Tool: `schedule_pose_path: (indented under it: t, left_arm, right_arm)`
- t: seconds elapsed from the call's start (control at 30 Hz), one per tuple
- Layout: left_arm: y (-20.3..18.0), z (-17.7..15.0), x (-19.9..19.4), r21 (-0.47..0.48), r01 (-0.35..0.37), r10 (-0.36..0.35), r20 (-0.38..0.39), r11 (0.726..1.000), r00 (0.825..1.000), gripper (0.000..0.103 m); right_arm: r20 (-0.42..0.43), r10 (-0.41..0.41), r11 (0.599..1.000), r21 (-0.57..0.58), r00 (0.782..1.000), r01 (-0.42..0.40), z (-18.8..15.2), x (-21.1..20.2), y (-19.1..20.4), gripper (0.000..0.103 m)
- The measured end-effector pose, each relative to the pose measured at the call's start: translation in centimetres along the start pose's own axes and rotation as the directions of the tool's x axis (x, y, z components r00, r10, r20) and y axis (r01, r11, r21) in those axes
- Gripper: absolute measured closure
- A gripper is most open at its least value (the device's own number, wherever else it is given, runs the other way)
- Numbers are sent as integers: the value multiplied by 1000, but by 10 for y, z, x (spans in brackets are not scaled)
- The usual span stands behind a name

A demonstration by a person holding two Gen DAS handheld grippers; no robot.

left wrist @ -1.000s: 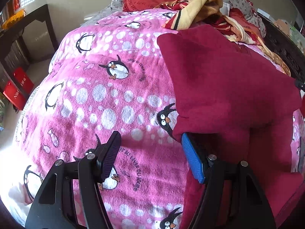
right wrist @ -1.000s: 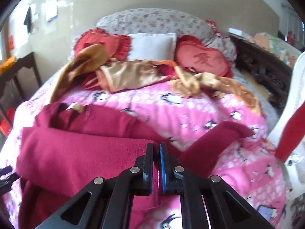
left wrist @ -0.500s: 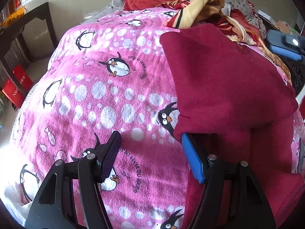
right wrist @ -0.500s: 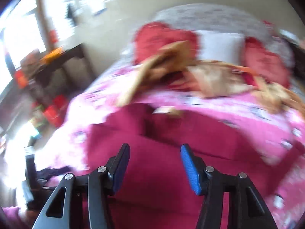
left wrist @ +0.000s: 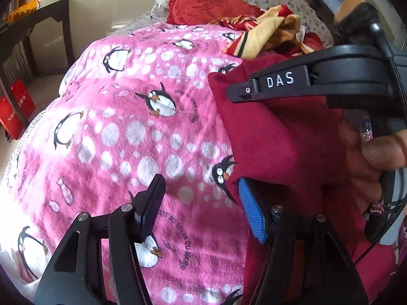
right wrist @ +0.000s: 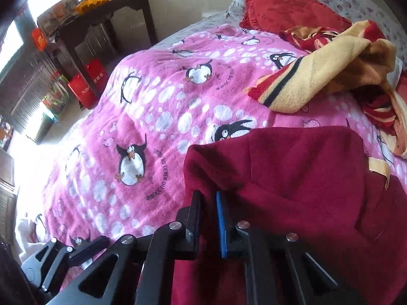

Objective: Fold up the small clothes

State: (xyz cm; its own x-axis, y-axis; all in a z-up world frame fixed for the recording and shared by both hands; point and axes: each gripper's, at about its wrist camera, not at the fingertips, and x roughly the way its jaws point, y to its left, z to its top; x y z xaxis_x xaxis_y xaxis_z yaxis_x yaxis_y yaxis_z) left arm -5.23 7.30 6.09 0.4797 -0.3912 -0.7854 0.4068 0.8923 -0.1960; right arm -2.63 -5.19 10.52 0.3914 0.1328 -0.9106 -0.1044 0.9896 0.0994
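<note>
A pink penguin blanket (right wrist: 157, 117) is spread under everything. The maroon garment (right wrist: 300, 178) is pinched at its left edge by the just-closed right gripper (right wrist: 207, 218). The left gripper (left wrist: 201, 208) is held apart, its jaws narrowing slightly, nothing clamped, garment beside its blue pad.

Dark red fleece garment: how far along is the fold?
Done: the dark red fleece garment already has one layer doubled over, lying on the pink penguin blanket.
In hand: the right gripper has just been closing and is pinched on that layer's left edge. The left gripper is open at the lower corner, gripping nothing.
Left: the left grasp, further folds, and the yellow-and-red striped cloth, still crumpled.
</note>
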Motion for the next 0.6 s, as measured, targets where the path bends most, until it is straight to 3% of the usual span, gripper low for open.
schedule_pose_path:
  t: [0.17,0.3,0.37,0.47,0.53,0.6]
  left_arm:
    - [33,18,-23,-62,-39,41,37,997,998,43]
    - [52,17,-18,-95,-149,150,0,984,989,43]
    - [62,13,-14,-139,-130,124,-50,982,991,43]
    - [62,11,-30,-144,-113,112,-15,983,994,43]
    - [53,14,-42,-111,-112,115,24,987,993,43]
    - [40,19,-49,-68,-103,107,57,992,993,43]
  right_arm:
    - [89,109,994,-8,990,-109,22,-23,19,96]
    - [129,181,982,25,975,-185,37,-11,37,97]
    - [122,225,971,53,967,-233,34,11,43,97]
    - [72,215,974,52,974,-219,21,19,45,97]
    - [107,205,978,13,973,-208,6,-5,40,88]
    - [142,146,989,11,979,-149,-12,-32,21,55]
